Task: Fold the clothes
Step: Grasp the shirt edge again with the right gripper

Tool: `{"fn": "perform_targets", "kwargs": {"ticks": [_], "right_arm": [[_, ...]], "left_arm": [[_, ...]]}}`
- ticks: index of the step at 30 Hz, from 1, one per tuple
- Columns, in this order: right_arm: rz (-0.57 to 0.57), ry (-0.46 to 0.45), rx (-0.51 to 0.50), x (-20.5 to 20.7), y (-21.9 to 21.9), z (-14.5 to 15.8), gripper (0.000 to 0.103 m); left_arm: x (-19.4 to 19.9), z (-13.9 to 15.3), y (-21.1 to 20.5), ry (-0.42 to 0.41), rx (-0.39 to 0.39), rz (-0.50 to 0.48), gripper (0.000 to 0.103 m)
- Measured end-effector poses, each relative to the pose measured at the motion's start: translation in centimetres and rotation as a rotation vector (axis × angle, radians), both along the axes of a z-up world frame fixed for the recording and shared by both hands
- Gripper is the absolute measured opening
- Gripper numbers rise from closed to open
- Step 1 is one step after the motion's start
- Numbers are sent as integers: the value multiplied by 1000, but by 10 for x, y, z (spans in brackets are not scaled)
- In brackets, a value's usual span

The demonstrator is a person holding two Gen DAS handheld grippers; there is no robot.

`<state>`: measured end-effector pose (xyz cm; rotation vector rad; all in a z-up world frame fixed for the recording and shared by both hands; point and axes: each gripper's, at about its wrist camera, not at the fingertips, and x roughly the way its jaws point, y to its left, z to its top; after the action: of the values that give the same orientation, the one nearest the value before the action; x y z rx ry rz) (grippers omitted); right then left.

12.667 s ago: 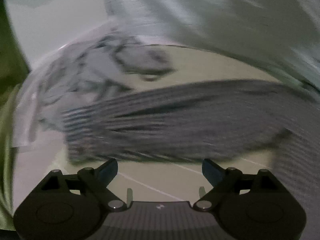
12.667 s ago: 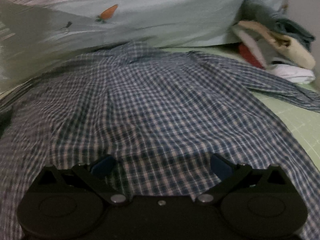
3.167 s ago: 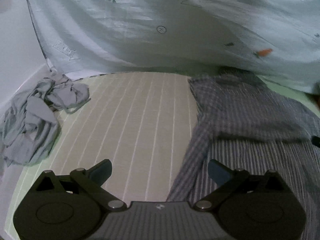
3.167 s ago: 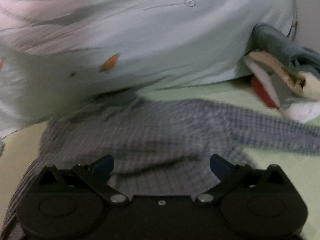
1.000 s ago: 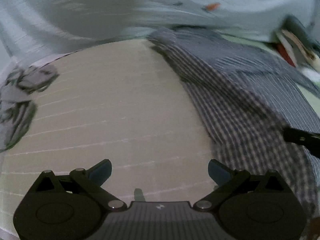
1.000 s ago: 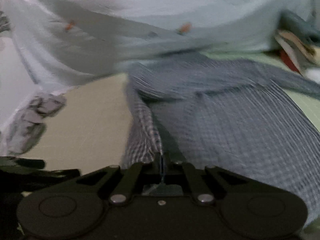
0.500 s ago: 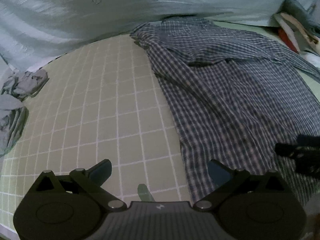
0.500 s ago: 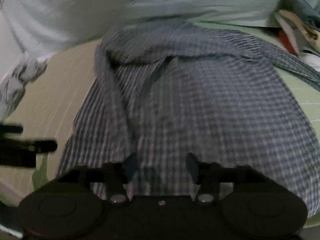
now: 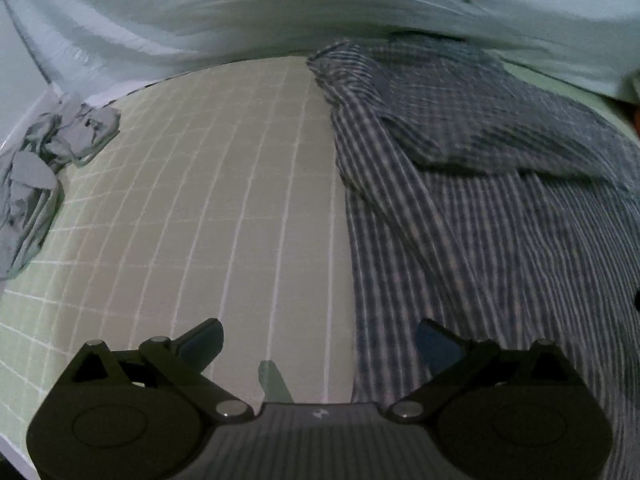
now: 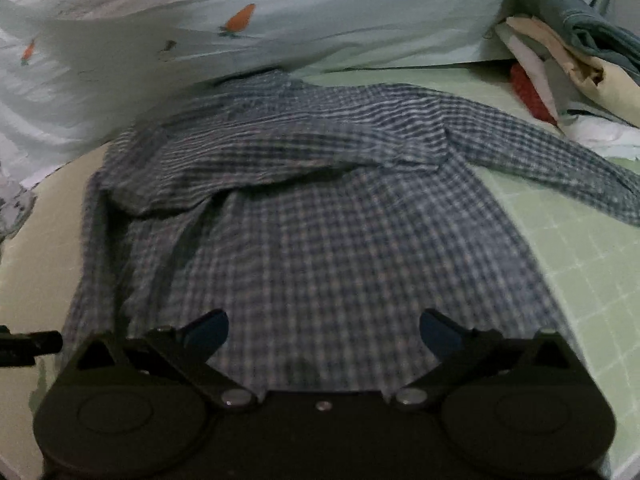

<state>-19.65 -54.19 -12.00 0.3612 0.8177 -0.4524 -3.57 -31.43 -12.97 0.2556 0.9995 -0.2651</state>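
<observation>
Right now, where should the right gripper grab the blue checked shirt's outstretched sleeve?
Pinch the blue checked shirt at its sleeve's far cuff end, coming from above: that sleeve lies flat and alone on the green gridded mat, so both pads can likely close around one edge.

It's all on a pale green bed sheet [image 9: 224, 200] with a white grid. Lying right on it: a blue checked shirt [image 10: 340, 240] spread out, one sleeve stretched off to the right, a crumpled grey garment [image 9: 36, 176] near the left edge, and a carrot-print quilt [image 10: 320, 12] bunched along the far side, plus a pile of clothes [image 10: 572, 52] at far right.
</observation>
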Motion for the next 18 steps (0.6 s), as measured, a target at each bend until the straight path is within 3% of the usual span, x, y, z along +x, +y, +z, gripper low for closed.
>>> {"fn": "perform_targets", "kwargs": {"ticks": [8, 11, 14, 16, 18], "right_arm": [[-91, -51, -36, 48, -91, 1, 103], [-142, -79, -16, 71, -135, 3, 102], [-167, -87, 6, 92, -170, 4, 96], [-123, -94, -3, 102, -178, 3, 93], [-80, -74, -19, 112, -183, -2, 82]], "left_arm": [[70, -8, -27, -46, 9, 66, 101], [97, -14, -35, -20, 8, 83, 101], [109, -19, -42, -18, 36, 85, 102], [112, -24, -46, -21, 52, 79, 103], [113, -27, -48, -24, 58, 79, 103]]}}
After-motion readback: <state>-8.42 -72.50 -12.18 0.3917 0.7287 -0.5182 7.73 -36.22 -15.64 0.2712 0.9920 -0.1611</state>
